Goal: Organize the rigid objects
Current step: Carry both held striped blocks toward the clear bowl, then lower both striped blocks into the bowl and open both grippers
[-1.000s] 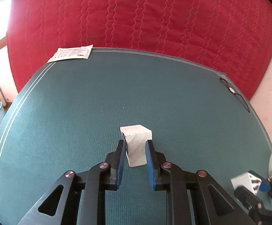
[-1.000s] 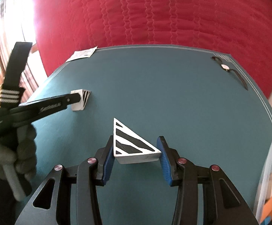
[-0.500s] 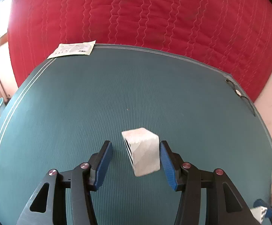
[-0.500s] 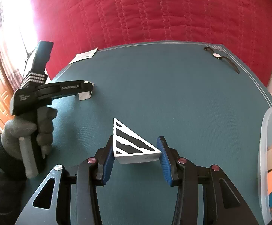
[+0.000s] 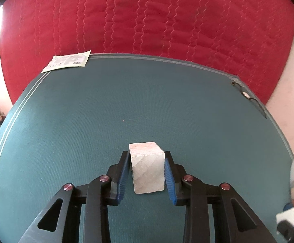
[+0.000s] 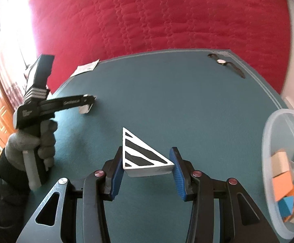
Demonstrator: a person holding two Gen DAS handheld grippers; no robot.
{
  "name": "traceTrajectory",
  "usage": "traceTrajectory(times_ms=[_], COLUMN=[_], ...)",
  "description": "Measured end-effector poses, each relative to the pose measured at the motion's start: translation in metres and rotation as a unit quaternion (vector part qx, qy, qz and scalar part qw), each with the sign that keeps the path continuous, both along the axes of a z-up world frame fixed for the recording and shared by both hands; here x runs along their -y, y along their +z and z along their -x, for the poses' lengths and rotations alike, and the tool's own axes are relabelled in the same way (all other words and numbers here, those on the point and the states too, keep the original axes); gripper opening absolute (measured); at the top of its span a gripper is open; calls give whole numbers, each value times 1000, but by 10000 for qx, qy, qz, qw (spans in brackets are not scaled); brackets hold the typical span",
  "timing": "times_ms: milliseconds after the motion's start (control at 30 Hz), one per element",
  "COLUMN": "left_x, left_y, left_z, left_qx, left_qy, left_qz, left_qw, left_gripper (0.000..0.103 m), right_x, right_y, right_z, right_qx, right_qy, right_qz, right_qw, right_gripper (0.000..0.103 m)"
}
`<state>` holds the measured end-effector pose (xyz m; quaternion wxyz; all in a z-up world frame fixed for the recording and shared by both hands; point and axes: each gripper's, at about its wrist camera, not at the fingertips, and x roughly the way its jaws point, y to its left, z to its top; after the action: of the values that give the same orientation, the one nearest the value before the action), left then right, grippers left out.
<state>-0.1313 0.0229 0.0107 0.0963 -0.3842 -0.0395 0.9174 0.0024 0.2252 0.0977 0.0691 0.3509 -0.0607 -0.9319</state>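
Note:
A white marbled cube (image 5: 148,171) stands on the teal mat (image 5: 86,111). My left gripper (image 5: 147,158) is closed around it, both blue pads against its sides. In the right wrist view the left gripper (image 6: 88,99) shows at left on the cube (image 6: 85,109). My right gripper (image 6: 147,157) is shut on a white triangular block with black stripes (image 6: 142,156), held above the mat (image 6: 187,111). A clear plastic bin (image 6: 272,141) with several coloured blocks stands at the right.
A paper packet (image 5: 68,61) lies at the mat's far left corner. A wristwatch (image 6: 226,64) lies at the far right corner. A red quilted bedspread (image 5: 147,20) rises behind the mat. The gloved hand (image 6: 31,143) holds the left tool.
My left gripper opened wide around the cube half a second ago and has now closed on its sides. My right gripper has swung right with the triangular block, bringing the bin into view.

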Motion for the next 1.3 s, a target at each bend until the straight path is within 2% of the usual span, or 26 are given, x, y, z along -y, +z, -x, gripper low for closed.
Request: traceTrajectory(times_ms=[433,767,1100,1200,1300], left_x=[-35,-57,-76,-81,-88], left_y=[19,20,20,20,20], left_z=[-32,-50,-78,-83,-88], left_qx=[-393,-461,-529,-511,-480], left_qy=[-442,-735,-915,-948,-986], left_qz=[116,166,210,216,233], left_qw=[9982,9961,9942,9940,9937], left_gripper=[35,35,35,35,35], right_x=[-61,-129,-171,-178,-186], right_y=[14,19,14,12,13], right_z=[-26,-56,-64,-69,-76], right_qx=[-113,-179,-86,-45,-117], right_qy=[-1058,-1993,-2477,-2517,-2609], right_qz=[-48,-120,-137,-196,-262], right_qw=[9943,9797,9687,9676,9649], right_gripper=[45,45,46,57,58])
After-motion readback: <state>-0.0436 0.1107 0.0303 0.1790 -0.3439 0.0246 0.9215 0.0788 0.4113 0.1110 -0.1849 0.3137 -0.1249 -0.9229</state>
